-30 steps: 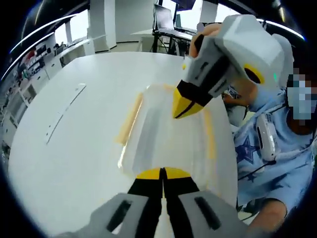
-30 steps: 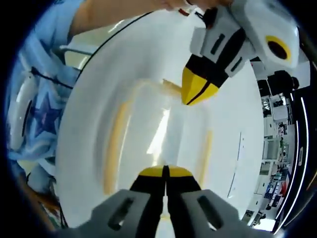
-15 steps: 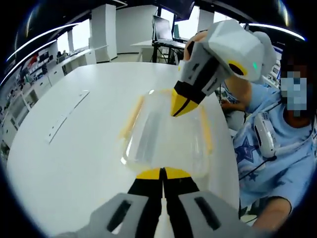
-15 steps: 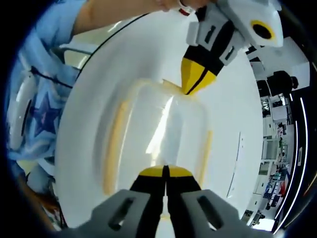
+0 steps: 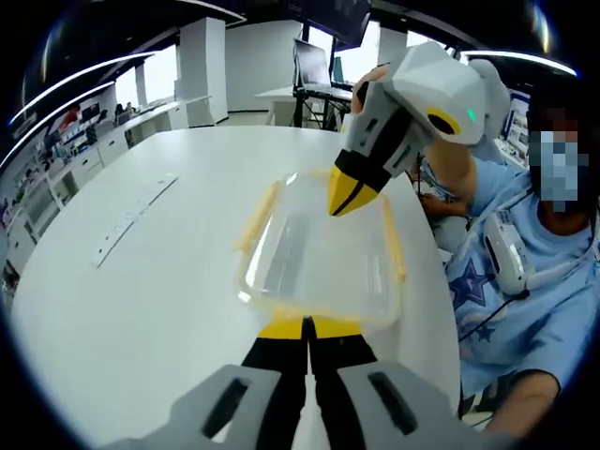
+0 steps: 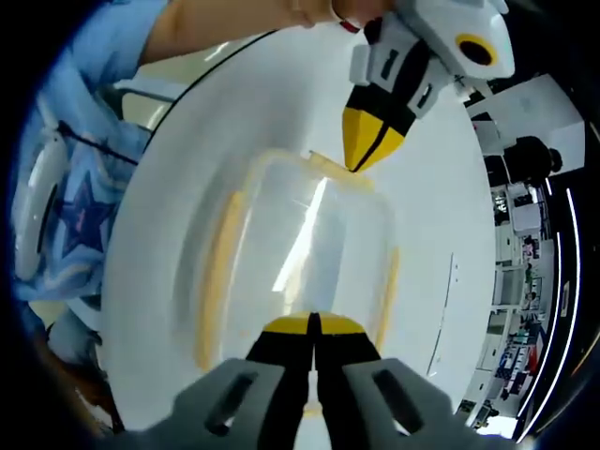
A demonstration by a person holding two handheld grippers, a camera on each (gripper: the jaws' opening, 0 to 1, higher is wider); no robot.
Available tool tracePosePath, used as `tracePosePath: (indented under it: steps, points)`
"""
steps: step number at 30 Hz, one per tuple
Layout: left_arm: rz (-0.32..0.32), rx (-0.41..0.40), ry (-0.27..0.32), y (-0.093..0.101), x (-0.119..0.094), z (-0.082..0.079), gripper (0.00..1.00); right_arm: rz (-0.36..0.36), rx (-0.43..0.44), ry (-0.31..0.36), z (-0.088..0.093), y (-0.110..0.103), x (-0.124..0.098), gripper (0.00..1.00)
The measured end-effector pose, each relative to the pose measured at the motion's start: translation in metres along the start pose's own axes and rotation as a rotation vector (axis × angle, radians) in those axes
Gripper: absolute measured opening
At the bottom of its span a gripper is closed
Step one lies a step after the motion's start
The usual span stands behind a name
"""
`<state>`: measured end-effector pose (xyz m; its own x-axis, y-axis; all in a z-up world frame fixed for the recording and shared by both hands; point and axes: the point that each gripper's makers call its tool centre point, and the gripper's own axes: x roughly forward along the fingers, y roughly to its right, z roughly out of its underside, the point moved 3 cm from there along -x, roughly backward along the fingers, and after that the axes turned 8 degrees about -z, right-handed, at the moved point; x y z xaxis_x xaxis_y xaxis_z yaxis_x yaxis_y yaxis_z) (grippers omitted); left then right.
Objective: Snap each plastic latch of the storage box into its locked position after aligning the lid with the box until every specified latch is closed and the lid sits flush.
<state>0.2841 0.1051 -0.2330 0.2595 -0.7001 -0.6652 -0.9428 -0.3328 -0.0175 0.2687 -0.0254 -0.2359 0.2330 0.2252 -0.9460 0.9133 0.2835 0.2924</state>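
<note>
A clear storage box (image 5: 323, 253) with its lid on lies on the white table (image 5: 150, 300). Yellow latches run along its long sides (image 5: 258, 216) (image 5: 392, 246). My left gripper (image 5: 307, 328) is shut, empty, its tips at the box's near end. My right gripper (image 5: 347, 194) comes in from the upper right, shut, tips down at the far end of the lid. In the right gripper view the same box (image 6: 300, 253) lies ahead of my right gripper (image 6: 312, 326), and the left gripper (image 6: 361, 155) points down onto the yellow end latch (image 6: 333, 169).
A thin white strip (image 5: 131, 217) lies on the table left of the box. A person in a light blue shirt (image 5: 525, 281) stands close at the table's right edge. Desks and monitors (image 5: 314, 61) stand far behind.
Both views have drawn back, so more of the box shows. The other gripper's tip, earlier over the lid's middle, now sits at the box's end. Both stay shut.
</note>
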Motion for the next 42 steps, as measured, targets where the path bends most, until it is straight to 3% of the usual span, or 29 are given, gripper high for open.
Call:
tracePosePath:
  steps: [35,42]
  points:
    - [0.015,-0.031,0.1,0.001,-0.001,0.011,0.0,0.022,-0.009,0.023,-0.006,0.002,-0.004,0.0]
    - [0.018,-0.011,0.169,0.004,-0.001,0.013,0.0,0.014,-0.012,0.007,-0.007,0.005,-0.005,0.0]
